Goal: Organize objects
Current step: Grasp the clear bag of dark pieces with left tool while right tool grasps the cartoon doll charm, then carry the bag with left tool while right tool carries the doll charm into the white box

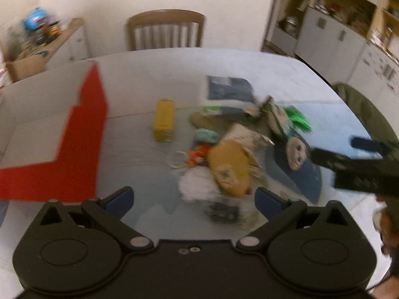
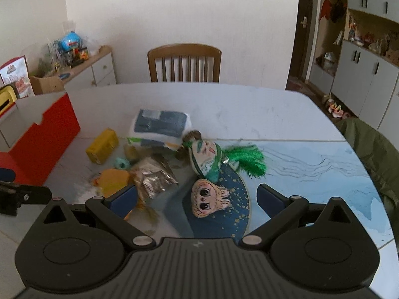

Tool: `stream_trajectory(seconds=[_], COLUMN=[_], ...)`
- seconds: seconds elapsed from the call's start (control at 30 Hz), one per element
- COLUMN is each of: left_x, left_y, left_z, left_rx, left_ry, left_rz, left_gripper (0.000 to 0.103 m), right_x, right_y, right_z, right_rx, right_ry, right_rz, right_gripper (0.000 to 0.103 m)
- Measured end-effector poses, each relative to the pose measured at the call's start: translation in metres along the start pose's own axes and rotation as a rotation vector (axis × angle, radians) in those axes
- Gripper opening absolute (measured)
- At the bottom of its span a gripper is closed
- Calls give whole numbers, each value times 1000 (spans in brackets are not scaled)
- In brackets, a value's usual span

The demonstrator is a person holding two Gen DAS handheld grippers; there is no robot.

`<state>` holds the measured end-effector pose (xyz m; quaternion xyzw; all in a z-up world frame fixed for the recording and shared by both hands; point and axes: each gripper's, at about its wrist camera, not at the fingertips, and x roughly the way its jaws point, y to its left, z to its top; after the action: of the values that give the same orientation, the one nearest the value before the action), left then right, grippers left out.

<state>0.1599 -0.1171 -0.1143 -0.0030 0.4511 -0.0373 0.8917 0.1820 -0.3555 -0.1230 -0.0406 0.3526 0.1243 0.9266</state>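
A pile of small objects lies mid-table: a yellow box (image 1: 164, 120) (image 2: 102, 145), a blue-white packet (image 1: 229, 88) (image 2: 160, 124), a teal lump (image 1: 205, 135) (image 2: 122, 163), a yellow pouch (image 1: 230, 172) (image 2: 113, 180), a silver foil bag (image 2: 155, 177), a green-tasselled doll (image 2: 212, 158) (image 1: 279, 117) and a cartoon-face charm (image 2: 207, 200) (image 1: 296, 153) on a dark blue fan (image 2: 224, 214). A red and white open box (image 1: 49, 129) (image 2: 37, 134) stands at the left. My left gripper (image 1: 194, 200) is open above the pile's near edge. My right gripper (image 2: 197, 200) is open over the charm.
A wooden chair (image 2: 184, 62) stands behind the table (image 2: 249, 104). A sideboard with clutter (image 2: 74, 59) is at the back left, cabinets (image 2: 361, 74) at the right. A green jacket (image 2: 369, 149) hangs at the table's right edge. The right gripper shows in the left wrist view (image 1: 359, 162).
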Motion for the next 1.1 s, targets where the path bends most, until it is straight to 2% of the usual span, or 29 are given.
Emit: stream_trajectory(seconds=[0.2,0.33,0.47,0.57,0.63,0.8,0.87,1.03,1.1], left_x=[24,32,36,42,45,45,45,44,44], left_y=[-16,-21,-25,-26,-26,-25,-26,-25,-25], left_z=[-7,-11,-10,-11,-12,-11,-11,-12,-12], left_rx=[37,57,66,70,68,55,57,45,40], left_ry=[32,41,40,61,74,85,85,91,95], left_rz=[-9,-4,-17,-21,-30,-60,-61,-80,-81], left_gripper=[103,98,94,82,75,59,59,49,46], right_x=[37,60,75,83,86,91,92,93,93], right_y=[-9,-12,-16,-14,-13,-12,-12,-14,-16], right_z=[-3,-6,-10,-11,-10,-10,-10,-9,-9], right_rx=[-10,-25,-20,-25,-28,-24,-24,-22,-13], right_ry=[63,110,145,157,169,177,175,168,165], right_rz=[13,29,53,63,71,73,71,60,60], right_gripper=[99,86,79,76,67,60,59,42,40])
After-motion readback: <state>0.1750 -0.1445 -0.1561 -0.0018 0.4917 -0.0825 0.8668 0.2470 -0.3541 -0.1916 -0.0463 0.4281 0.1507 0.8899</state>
